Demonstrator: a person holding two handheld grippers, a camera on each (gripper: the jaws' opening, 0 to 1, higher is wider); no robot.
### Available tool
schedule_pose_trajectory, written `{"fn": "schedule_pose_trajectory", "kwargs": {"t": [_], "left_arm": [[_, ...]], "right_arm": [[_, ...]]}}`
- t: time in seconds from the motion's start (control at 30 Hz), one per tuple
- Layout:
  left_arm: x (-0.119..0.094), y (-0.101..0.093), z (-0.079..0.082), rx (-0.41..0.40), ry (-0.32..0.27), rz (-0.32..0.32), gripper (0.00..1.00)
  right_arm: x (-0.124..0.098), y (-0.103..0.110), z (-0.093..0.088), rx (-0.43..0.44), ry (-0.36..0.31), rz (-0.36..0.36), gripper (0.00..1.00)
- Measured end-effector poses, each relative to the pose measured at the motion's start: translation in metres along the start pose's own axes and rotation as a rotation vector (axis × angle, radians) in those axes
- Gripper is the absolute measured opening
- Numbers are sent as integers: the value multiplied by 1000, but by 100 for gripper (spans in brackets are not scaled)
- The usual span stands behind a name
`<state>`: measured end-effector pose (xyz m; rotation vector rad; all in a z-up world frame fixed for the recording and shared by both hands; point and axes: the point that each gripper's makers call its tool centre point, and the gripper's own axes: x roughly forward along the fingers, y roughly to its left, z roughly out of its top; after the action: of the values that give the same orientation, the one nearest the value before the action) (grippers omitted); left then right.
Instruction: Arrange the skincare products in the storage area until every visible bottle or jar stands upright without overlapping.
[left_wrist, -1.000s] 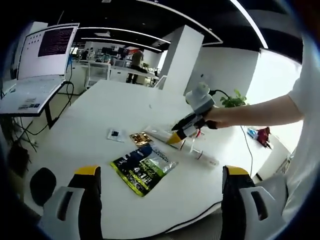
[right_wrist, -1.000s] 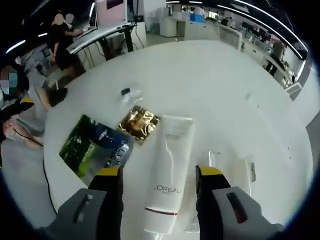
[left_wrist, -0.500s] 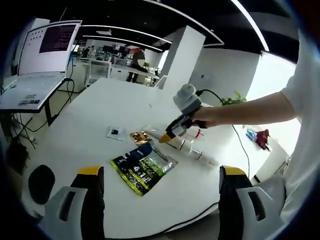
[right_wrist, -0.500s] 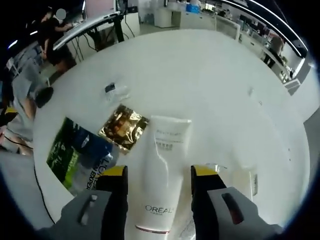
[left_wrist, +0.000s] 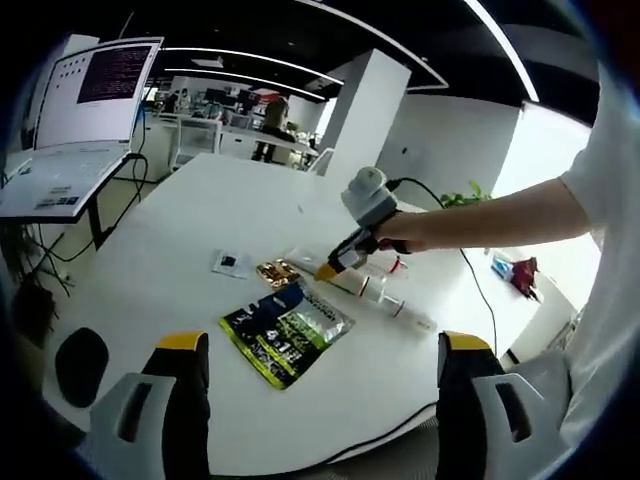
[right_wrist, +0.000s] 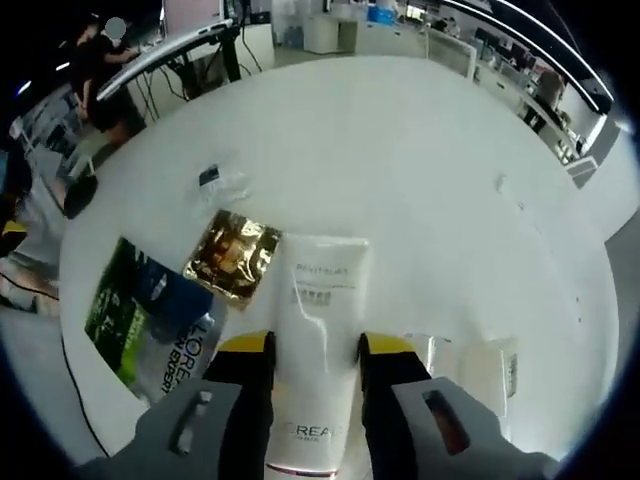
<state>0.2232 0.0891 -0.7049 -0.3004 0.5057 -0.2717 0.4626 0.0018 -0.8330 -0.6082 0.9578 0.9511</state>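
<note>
A white L'Oreal tube (right_wrist: 322, 300) lies flat on the white table (right_wrist: 400, 170), cap end toward me. My right gripper (right_wrist: 316, 345) straddles it low down, its yellow-tipped fingers pressed against both sides of the tube. In the left gripper view the right gripper (left_wrist: 345, 258) leans down over that tube (left_wrist: 312, 268), held by a person's hand. A clear bottle (left_wrist: 392, 300) lies on its side just right of the tube. My left gripper (left_wrist: 322, 345) hangs wide open above the table's near edge, holding nothing.
A green sachet (right_wrist: 140, 312), a gold sachet (right_wrist: 232, 258) and a small clear sachet (right_wrist: 215, 180) lie left of the tube. A pale box (right_wrist: 490, 368) sits to its right. A laptop (left_wrist: 60, 170) stands on a side stand at far left.
The right gripper has moved forward along the tube and its jaws have narrowed from wide apart to touching the tube's sides. The left gripper has held still and open.
</note>
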Motion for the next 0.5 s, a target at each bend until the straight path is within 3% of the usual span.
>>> {"fn": "schedule_pose_trajectory", "kwargs": {"t": [0.3,0.5], "left_arm": [[-1,1,0,-17,-4,5,87],[0,0,-1,-5,5,1,87]], "right_arm": [[-4,-1,2,-14,-29,-25,30],[-20,-2,10,-8,-109,-37,29]]}}
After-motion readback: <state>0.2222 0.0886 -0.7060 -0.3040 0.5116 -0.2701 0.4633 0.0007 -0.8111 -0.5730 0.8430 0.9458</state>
